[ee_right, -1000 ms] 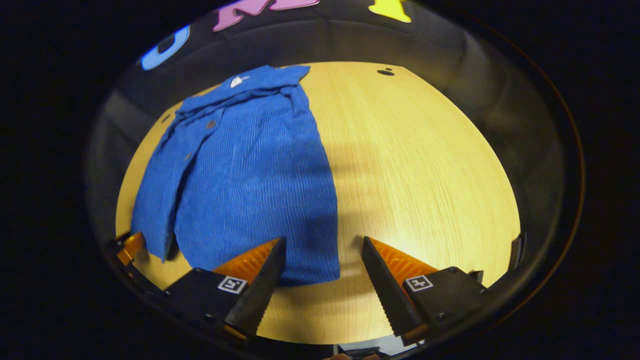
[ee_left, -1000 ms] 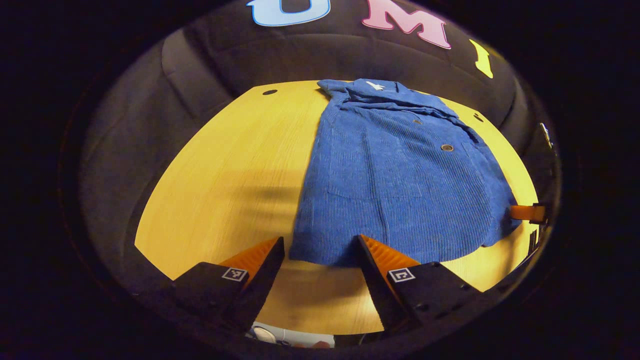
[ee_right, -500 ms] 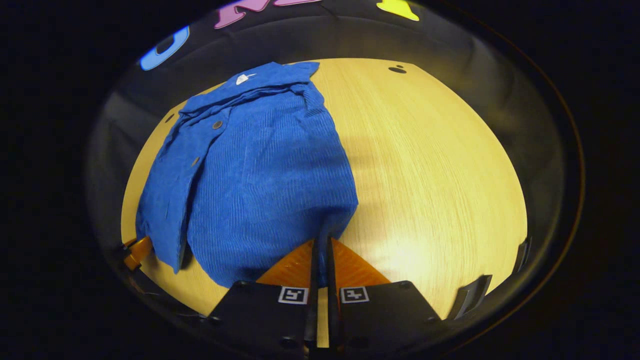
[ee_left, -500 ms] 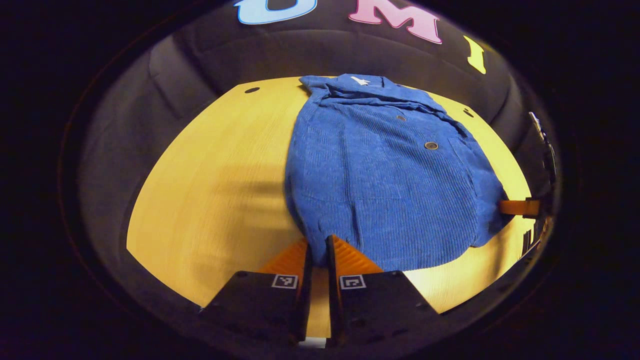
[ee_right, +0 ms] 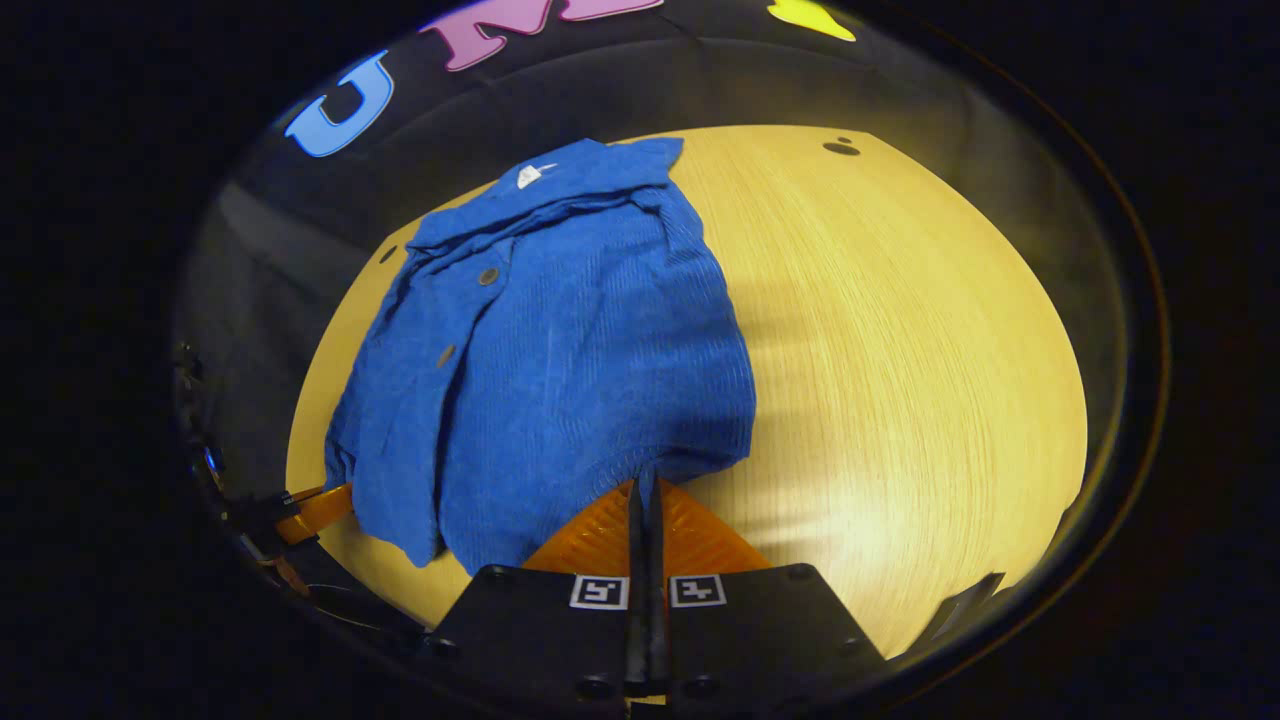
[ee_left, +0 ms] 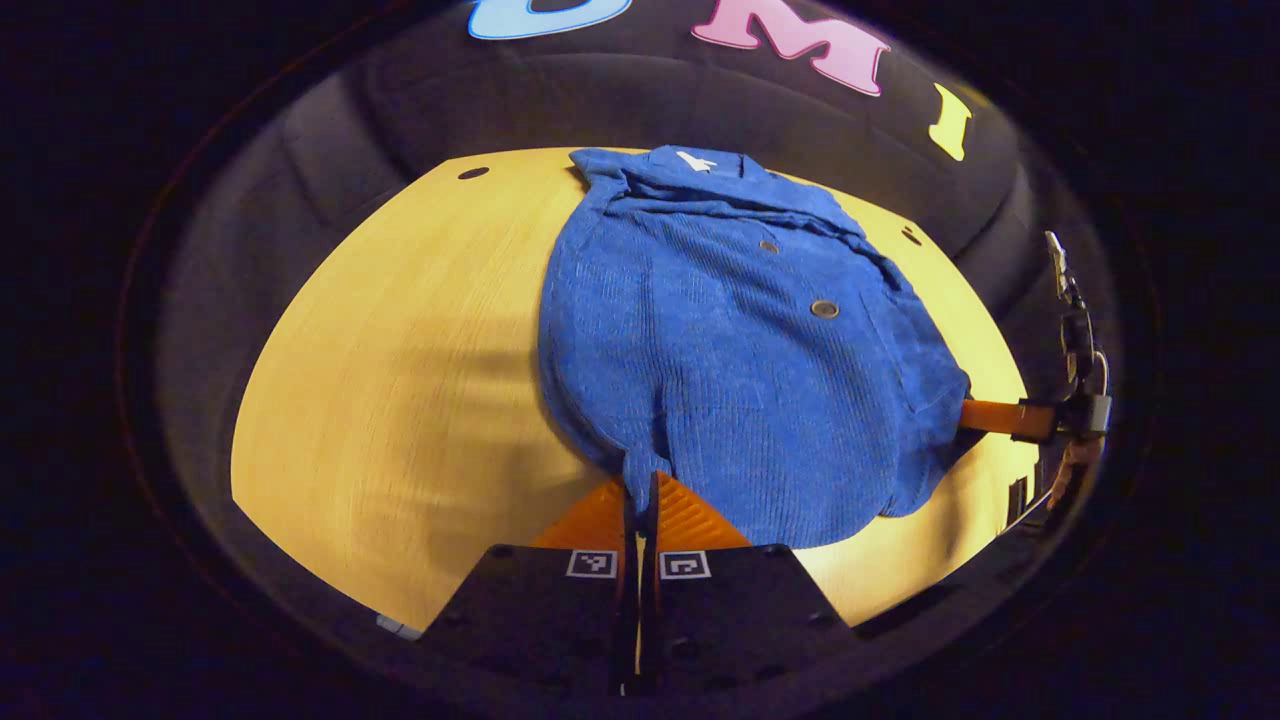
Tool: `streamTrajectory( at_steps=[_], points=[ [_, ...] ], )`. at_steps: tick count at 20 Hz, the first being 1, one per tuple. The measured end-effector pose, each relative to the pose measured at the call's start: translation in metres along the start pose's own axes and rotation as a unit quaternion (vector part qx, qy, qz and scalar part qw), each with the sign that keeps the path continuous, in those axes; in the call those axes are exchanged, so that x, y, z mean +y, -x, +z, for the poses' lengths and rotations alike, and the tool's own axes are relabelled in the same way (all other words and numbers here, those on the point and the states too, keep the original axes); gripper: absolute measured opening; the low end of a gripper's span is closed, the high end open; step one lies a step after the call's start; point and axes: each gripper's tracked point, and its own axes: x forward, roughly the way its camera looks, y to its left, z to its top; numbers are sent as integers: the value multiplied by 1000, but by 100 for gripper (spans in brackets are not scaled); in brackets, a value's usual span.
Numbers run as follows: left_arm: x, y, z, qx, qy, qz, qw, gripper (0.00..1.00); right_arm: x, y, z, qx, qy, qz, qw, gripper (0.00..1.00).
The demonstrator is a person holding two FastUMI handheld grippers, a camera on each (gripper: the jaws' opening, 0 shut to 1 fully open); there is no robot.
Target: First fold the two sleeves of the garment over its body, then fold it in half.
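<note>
In the left gripper view, the left hand-held gripper point(ee_left: 638, 490) is at the very bottom. Its two orange fingers are pressed close together, and they pinch the near hem of the blue shirt point(ee_left: 740, 340). The cloth bunches up into a little point where the fingers hold it.

In the right gripper view, the right hand-held gripper point(ee_right: 643, 495) is also at the bottom. Its fingers are squeezed together too, and they pinch the other near corner of the shirt point(ee_right: 570, 340). The hem puckers there as well.

The shirt lies on the yellow wooden surface point(ee_left: 390, 340). Both sleeves are already folded over the body, so the shirt looks like a long narrow shape. The near end is lifted a bit where the two grippers hold it. Further back, the rest of the shirt lies flat. Small round buttons point(ee_left: 825, 309) show along the front.

At the far end is the collar point(ee_left: 690, 170), with a small white tag point(ee_left: 694, 159) inside it. It sits close to the back edge of the surface. Behind that hangs the black cloth wall point(ee_left: 640, 90).
</note>
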Motion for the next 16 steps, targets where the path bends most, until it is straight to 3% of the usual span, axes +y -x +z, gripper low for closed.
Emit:
streamTrajectory(
  at_steps=[7, 16],
  points=[
    [-12, 31, 128, -90, -7, -32, 995, 0, 31, 15, 148, -120, 18, 37, 992, 1],
    [3, -17, 324, -192, -50, -27, 980, 0, 47, -9, 333, -226, 32, 47, 972, 1]
  ],
)
